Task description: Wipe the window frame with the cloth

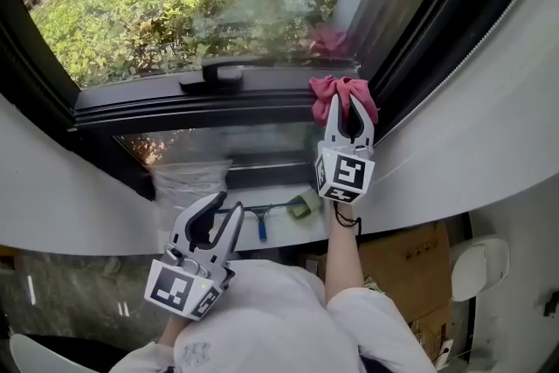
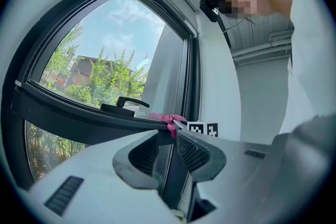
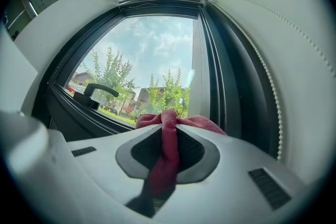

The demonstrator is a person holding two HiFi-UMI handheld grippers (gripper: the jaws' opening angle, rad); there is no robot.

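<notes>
The right hand-held gripper is up at the window, at about one o'clock from where the person stands. Its jaws are pinched tight on a red cloth. The cloth is bunched: one fold runs down between the jaws and the rest spills out past the tips. That way the soft wad, not the plastic, meets the dark window frame.

The cloth appears to rest on the frame's horizontal bar, right in the corner where the bar meets the upright at three o'clock. The window handle sits on the same bar, off at nine o'clock from the cloth and well apart from it.

The left hand-held gripper hangs low at seven o'clock, close to the person's body. Its jaws are a little apart with nothing between them. It points toward the glass but is well clear of the frame. My guess is that it is held back on purpose, since this wipe needs only one hand.

Starting in the corner makes sense to me, because a single pull toward nine o'clock would cover the whole bar. The handle stands in that path, so the cloth would have to lift over it or go round it.
</notes>
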